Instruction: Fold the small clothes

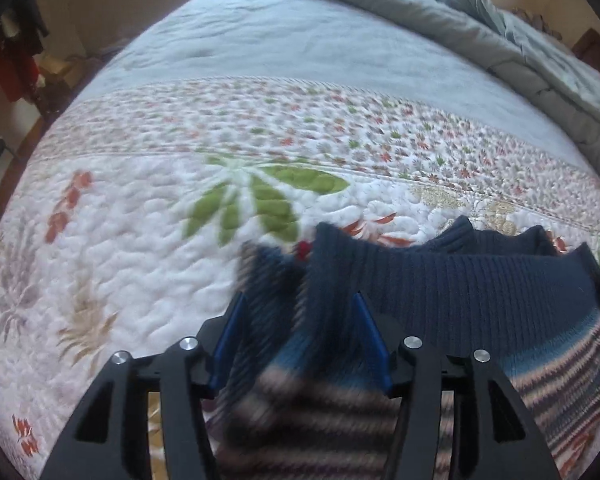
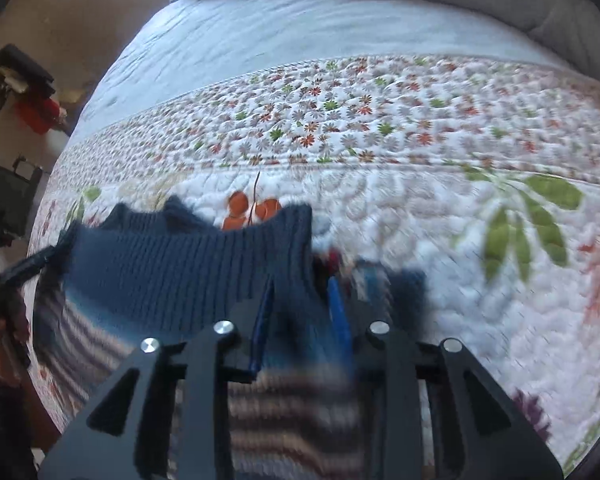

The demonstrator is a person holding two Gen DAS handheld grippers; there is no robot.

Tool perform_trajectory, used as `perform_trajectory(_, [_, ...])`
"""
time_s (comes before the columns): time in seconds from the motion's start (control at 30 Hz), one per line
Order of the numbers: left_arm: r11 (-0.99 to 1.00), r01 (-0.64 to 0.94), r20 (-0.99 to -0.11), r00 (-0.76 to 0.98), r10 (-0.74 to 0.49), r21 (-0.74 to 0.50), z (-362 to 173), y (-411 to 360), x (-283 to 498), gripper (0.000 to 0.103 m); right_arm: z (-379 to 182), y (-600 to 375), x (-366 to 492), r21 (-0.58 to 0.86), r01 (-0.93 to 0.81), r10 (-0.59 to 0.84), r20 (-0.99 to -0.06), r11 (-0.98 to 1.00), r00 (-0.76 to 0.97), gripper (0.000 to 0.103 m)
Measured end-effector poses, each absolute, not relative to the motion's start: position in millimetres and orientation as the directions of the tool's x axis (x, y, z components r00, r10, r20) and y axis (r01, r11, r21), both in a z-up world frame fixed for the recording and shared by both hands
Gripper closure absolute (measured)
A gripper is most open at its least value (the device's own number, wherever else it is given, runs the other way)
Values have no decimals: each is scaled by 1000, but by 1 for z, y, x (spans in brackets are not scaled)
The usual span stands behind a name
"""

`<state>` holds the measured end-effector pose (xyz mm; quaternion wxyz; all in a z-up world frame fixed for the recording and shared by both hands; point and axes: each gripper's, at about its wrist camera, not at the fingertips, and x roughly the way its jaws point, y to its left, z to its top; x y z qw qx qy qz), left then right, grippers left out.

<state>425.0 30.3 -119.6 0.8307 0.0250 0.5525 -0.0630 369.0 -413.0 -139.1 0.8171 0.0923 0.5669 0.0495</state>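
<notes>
Both wrist cameras look steeply down along their jaws, close above the bed [image 1: 260, 80]. The left view sits at one end of the knitted garment [image 1: 460, 288], the right at the other; both share it and the floral quilt [image 2: 380, 120].

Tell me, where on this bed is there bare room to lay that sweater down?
The floral quilt lies bare beyond the striped sweater, up to the plain blue sheet. The rumpled grey duvet crowds the far end. Nearest, the sweater sits between both grippers' fingers.
</notes>
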Motion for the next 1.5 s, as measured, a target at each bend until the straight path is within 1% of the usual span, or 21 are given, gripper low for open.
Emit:
perform_trajectory(0.1, [990, 128, -921, 376, -99, -54, -109, 54, 400, 42, -129, -420, 333, 217, 1, 202, -913, 976, 355, 64])
perform_trajectory(0.3, [984, 156, -926, 353, -132, -81, -112, 97, 314, 41, -131, -426, 247, 270, -38, 269, -914, 962, 305, 62])
perform_trajectory(0.37, [982, 160, -926, 345, -150, -100, -114, 105, 294, 40, -136, -426, 220, 280, -53, 284, -915, 958, 286, 58])
perform_trajectory(0.47, [975, 172, -927, 322, -191, -141, -125, 108, 275, 39, -145, -424, 200, 305, -63, 311, -915, 950, 258, 58])
perform_trajectory(0.57, [969, 180, -925, 311, -219, -169, -132, 105, 270, 38, -147, -423, 188, 337, -81, 346, -900, 938, 265, 65])
perform_trajectory(0.6, [971, 183, -926, 315, -206, -154, -134, 102, 269, 39, -147, -423, 185, 342, -84, 352, -896, 936, 272, 69])
perform_trajectory(0.63, [971, 188, -927, 317, -203, -148, -136, 100, 269, 39, -146, -422, 184, 345, -91, 356, -892, 934, 278, 78])
perform_trajectory(0.67, [971, 192, -927, 319, -197, -140, -136, 98, 270, 43, -145, -423, 183, 351, -95, 364, -889, 931, 279, 86])
perform_trajectory(0.7, [974, 189, -930, 319, -181, -125, -136, 97, 271, 53, -145, -425, 182, 364, -94, 375, -886, 927, 273, 93])
perform_trajectory(0.8, [976, 179, -929, 323, -181, -128, -132, 98, 272, 72, -136, -428, 176, 409, -103, 421, -866, 907, 270, 94])
perform_trajectory(0.93, [975, 160, -931, 306, -199, -156, -130, 107, 278, 76, -123, -438, 164, 385, -118, 403, -876, 915, 265, 95])
perform_trajectory(1.03, [978, 171, -942, 293, -164, -117, -144, 107, 281, 77, -142, -448, 164, 378, -76, 385, -894, 923, 228, 95])
perform_trajectory(1.13, [981, 153, -945, 284, -159, -119, -157, 109, 285, 74, -163, -453, 169, 399, -39, 398, -890, 916, 222, 95])
perform_trajectory(1.2, [980, 154, -944, 285, -168, -128, -153, 110, 284, 67, -164, -455, 169, 423, -39, 419, -877, 905, 236, 94])
perform_trajectory(1.23, [979, 157, -944, 284, -169, -129, -150, 111, 283, 65, -163, -455, 168, 427, -42, 424, -874, 903, 238, 89])
perform_trajectory(1.3, [976, 161, -945, 271, -183, -143, -142, 114, 278, 48, -157, -457, 164, 432, -49, 430, -869, 900, 245, 77])
perform_trajectory(1.33, [973, 167, -941, 275, -199, -157, -136, 118, 276, 44, -151, -459, 162, 422, -54, 421, -871, 905, 254, 61])
perform_trajectory(1.37, [973, 167, -935, 291, -201, -157, -129, 121, 275, 33, -146, -461, 160, 407, -55, 406, -874, 912, 267, 45])
perform_trajectory(1.4, [976, 164, -931, 311, -192, -146, -123, 123, 275, 21, -142, -461, 160, 391, -54, 390, -877, 919, 280, 41])
perform_trajectory(1.47, [977, 164, -923, 335, -188, -140, -116, 125, 280, 14, -132, -462, 161, 399, -55, 397, -869, 915, 297, 39])
perform_trajectory(1.5, [976, 161, -922, 334, -196, -149, -115, 125, 283, 14, -130, -464, 165, 408, -45, 402, -864, 912, 302, 33])
